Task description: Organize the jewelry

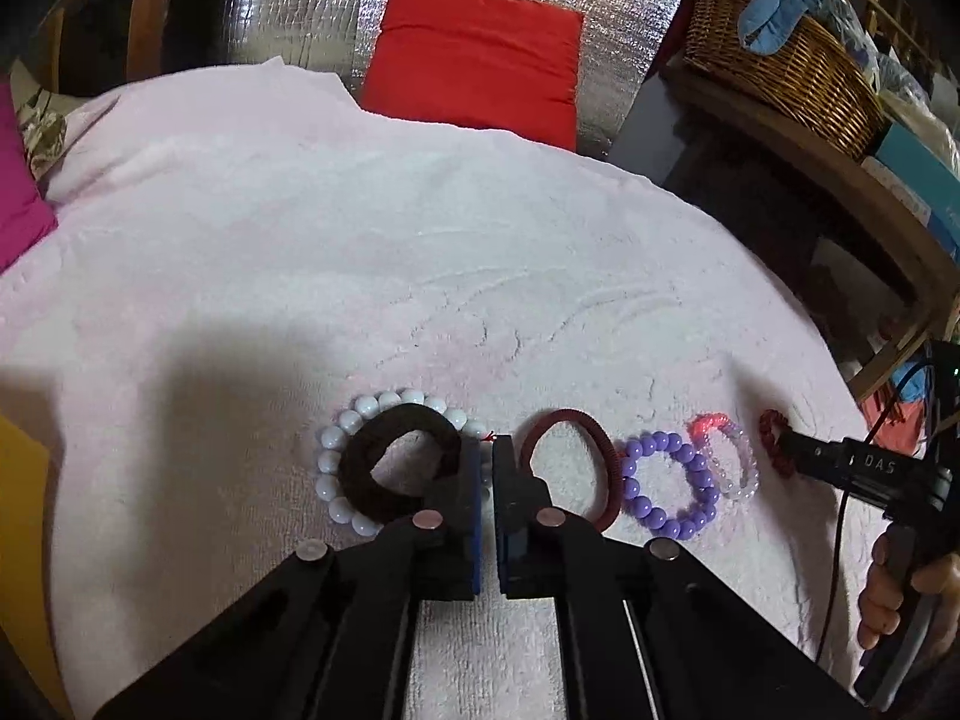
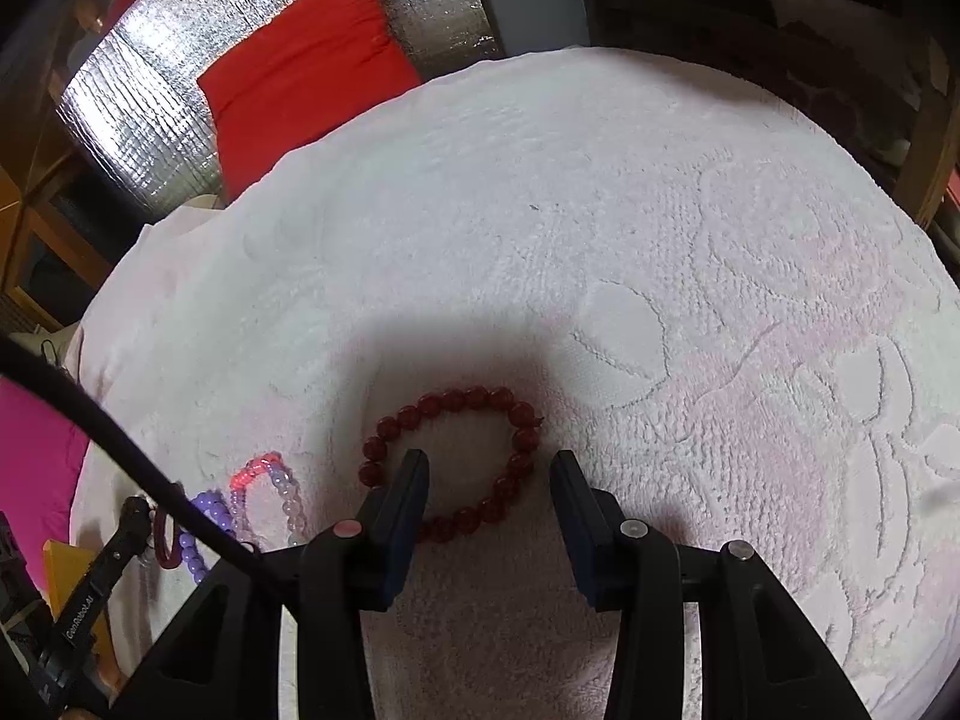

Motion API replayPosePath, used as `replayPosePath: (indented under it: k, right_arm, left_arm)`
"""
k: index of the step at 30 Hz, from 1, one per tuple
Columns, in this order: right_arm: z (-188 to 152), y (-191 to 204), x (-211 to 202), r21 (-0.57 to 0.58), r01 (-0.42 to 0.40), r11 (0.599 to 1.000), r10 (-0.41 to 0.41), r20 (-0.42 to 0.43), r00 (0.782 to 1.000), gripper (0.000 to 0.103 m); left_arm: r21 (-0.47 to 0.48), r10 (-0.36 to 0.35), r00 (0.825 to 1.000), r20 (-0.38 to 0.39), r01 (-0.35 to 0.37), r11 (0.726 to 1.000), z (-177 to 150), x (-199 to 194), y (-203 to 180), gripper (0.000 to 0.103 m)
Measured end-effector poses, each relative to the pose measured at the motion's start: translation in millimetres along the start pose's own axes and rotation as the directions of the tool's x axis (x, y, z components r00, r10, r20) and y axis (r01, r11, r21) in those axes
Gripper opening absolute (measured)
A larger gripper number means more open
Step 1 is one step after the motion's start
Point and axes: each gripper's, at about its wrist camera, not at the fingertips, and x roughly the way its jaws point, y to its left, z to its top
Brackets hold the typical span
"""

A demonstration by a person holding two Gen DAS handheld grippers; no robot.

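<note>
- A row of jewelry is being laid out on a pale pink towel (image 1: 300, 228), seen from the left wrist view.
- Left gripper (image 1: 486, 468): jaws are being held nearly together, only a thin gap showing between the blue pads; whether anything is being pinched cannot be told.
- A dark brown hair tie (image 1: 360, 474) is being partly covered by the left finger; it is lying on top of a white bead bracelet (image 1: 327, 462), inside that ring of beads.
- A maroon hair tie (image 1: 606, 450) is lying just beside the left gripper's other finger, touching or overlapping a purple bead bracelet (image 1: 684, 480).
- A clear pink bracelet (image 1: 741, 456) is overlapping the purple one on its far side, with a bright red glint at its top.
- Right gripper (image 2: 489, 468): jaws are being held wide apart, nothing clamped.
- A dark red bead bracelet (image 2: 516, 414) is lying flat on the towel (image 2: 600, 210); one finger is sitting inside the loop, the other outside it, so one side of the ring is being straddled.
- In the left wrist view, the right gripper (image 1: 786, 444) is being seen at that bracelet (image 1: 771, 438), at the end of the row.
- A red cushion (image 1: 474, 54) and a wicker basket (image 1: 780, 66) are being seen beyond the towel.
</note>
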Motion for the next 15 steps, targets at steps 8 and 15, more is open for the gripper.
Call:
replayPosePath:
  k: [8, 15]
  right_arm:
    - [4, -7, -5, 0.023, -0.03, 0.999, 0.03, -0.004, 1.0, 0.046]
    - [5, -8, -7, 0.049, -0.047, 0.998, 0.047, 0.007, 0.999, 0.066]
  left_arm:
    - [0.004, -0.028, 0.997, 0.066, 0.028, 1.0, 2, -34, 7, 0.001]
    - [-0.003, 0.019, 0.994, 0.11, -0.019, 1.0, 5, -54, 29, 0.001]
